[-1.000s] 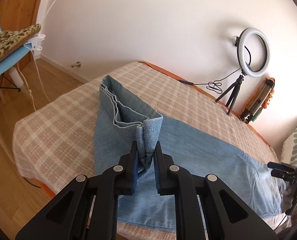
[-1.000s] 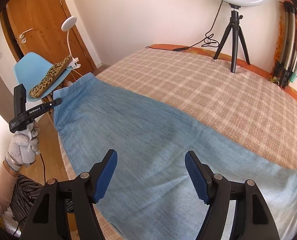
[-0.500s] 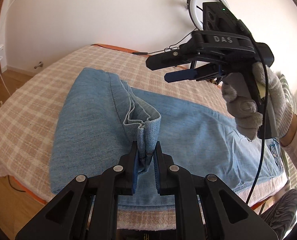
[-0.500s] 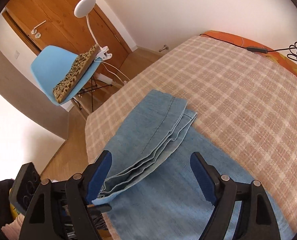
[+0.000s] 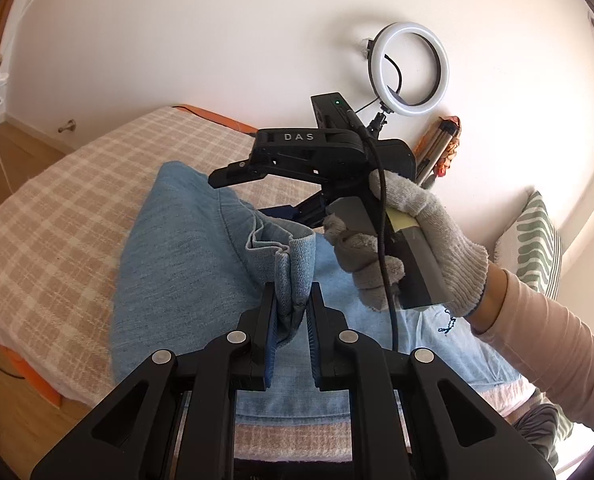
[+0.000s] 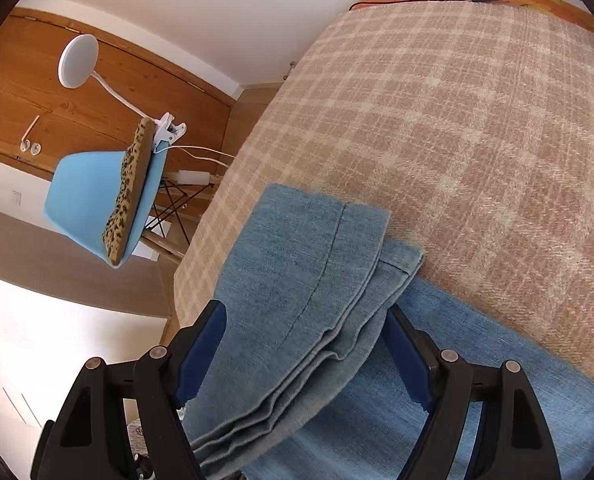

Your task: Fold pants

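A bed (image 6: pixel 477 120) with a beige checked cover fills most of both views, its far edge against a white wall. The pants (image 5: pixel 185 264), light blue denim, lie across the bed, with the leg end doubled back over the rest so that stacked hems (image 6: pixel 317 320) make a raised fold on top. In the right wrist view the hems fan out in several layers and run from the near left toward the far right.

The left gripper (image 5: pixel 291 312) is clamped on a bunched corner of the hems, its jaws almost together with the denim pinched upright between the blue pads. The right gripper (image 6: pixel 305 356) has been closing a little but its jaws stand wide apart, one on each side of the layered hems, and the pads do not press on the cloth. In the left wrist view it sits just beyond the pinched corner, held by a hand (image 5: pixel 409 240) in a grey knit glove, with a pale sleeve behind it.

Far right of the bed stands a ring light (image 5: pixel 407 68). Off the bed's left side is a blue chair (image 6: pixel 97 200) with a leopard-print cushion and a clipped white lamp (image 6: pixel 79 62), before a wooden door.
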The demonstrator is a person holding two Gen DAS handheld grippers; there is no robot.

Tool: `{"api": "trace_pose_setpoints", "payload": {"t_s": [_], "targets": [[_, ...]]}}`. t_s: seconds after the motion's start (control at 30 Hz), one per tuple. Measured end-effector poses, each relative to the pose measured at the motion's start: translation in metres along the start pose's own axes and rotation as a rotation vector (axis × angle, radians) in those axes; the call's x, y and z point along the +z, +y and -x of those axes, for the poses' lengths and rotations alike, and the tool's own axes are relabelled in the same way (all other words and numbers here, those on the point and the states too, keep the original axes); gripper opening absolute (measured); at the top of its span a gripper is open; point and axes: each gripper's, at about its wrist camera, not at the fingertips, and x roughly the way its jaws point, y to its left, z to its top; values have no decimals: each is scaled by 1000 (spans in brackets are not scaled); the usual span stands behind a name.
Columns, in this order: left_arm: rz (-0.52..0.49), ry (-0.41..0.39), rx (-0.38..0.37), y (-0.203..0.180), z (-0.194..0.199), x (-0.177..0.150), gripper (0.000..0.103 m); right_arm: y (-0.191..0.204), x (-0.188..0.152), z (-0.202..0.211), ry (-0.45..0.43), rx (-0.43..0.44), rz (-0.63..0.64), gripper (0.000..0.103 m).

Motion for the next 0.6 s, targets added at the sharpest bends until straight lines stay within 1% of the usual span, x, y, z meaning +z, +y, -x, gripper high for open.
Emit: {"api": "trace_pose_setpoints", "payload": {"t_s": [0.03,0.07,0.1,0.13,0.17,0.2,0.3,0.4,0.47,0.6], "targets": [[6,3,-14,-1,0,0,12,0,0,-1,-9,-2,-5,72],[4,6,-21,-3,-1,-1,12,-1,0,-2,-17,-5,-12,58],[-6,13,-20,-5,-3,-2,12,-2,1,-2,-23,-3,-21,42],[-18,15,-18,-8,-4,-2,12,-4,0,0,-33,-1,-32,33],[-29,18,-18,-10,-5,-2,12,-5,-1,4,-49,-2,-38,22],[-35,21,-21,-12,-5,-3,12,-6,-2,11,-72,-2,-35,16],[-38,26,-30,-15,-7,-3,12,-7,-10,40,-148,-33,-14,8],[-51,41,-43,-22,-12,-7,12,-11,-20,73,-209,-65,-2,5],[-64,59,-65,-31,-17,-11,12,-13,-29,94,-244,-110,17,5],[-129,99,-103,-63,-30,-21,12,-20,-50,131,-291,-194,41,4]]}}
